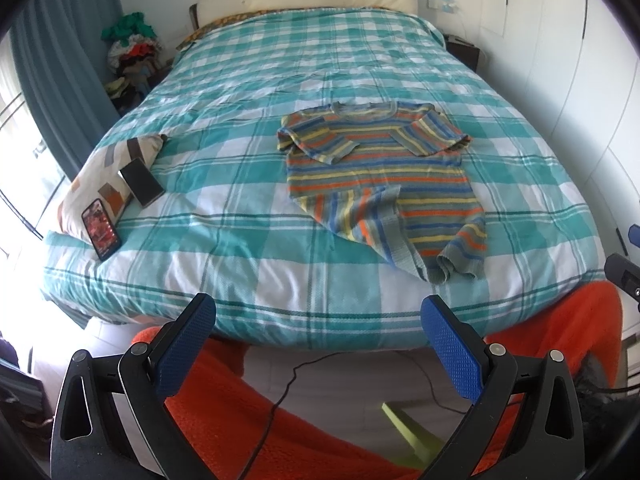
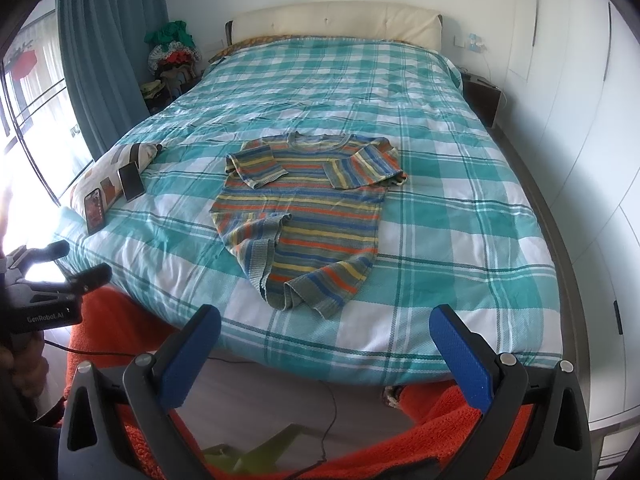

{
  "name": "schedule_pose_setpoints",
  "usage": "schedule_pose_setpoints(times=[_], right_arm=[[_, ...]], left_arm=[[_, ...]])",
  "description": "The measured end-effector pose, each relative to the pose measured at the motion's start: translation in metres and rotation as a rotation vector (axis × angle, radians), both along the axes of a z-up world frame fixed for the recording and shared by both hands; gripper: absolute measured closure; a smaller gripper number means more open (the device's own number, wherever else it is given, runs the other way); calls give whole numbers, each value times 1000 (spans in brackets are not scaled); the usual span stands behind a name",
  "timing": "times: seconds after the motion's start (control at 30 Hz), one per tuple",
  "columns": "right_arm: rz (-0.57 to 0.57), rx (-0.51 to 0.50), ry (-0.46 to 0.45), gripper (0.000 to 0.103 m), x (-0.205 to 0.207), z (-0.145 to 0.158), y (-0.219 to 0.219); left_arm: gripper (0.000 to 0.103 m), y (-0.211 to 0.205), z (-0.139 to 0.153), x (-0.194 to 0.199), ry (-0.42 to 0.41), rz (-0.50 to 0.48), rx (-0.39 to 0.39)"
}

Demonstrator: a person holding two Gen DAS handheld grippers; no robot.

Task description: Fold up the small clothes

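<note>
A striped sweater [image 1: 380, 176] lay flat on the checked bedspread [image 1: 240, 208], sleeves folded across its chest and one lower corner turned over. The left gripper [image 1: 318, 344] and the right gripper [image 2: 325, 354] hovered short of the bed's foot, both spread wide and holding nothing. Two phones [image 1: 142, 182] rested beside a pillow [image 1: 100, 168].

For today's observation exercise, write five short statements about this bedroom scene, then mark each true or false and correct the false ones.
1. The striped sweater lies on the checked bedspread. True.
2. The right gripper is clamped on the sweater. False: it is open, short of the bed.
3. Both sleeves are folded across the chest. True.
4. Two phones lean on a patterned pillow. True.
5. The left gripper holds a phone. False: it is open and empty.
</note>
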State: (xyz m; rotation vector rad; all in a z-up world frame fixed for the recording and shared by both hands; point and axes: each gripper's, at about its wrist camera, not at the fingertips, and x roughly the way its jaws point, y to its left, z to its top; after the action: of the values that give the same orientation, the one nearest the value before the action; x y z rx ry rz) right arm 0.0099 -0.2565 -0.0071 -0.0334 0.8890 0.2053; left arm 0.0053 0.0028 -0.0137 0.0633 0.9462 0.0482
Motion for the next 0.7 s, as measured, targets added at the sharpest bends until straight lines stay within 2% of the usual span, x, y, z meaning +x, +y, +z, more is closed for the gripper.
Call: schedule_pose_setpoints(times=[0.7], right_arm=[[-26, -27, 21, 0, 2, -6, -3]], left_arm=[[1, -8, -5, 0, 8, -19, 26]])
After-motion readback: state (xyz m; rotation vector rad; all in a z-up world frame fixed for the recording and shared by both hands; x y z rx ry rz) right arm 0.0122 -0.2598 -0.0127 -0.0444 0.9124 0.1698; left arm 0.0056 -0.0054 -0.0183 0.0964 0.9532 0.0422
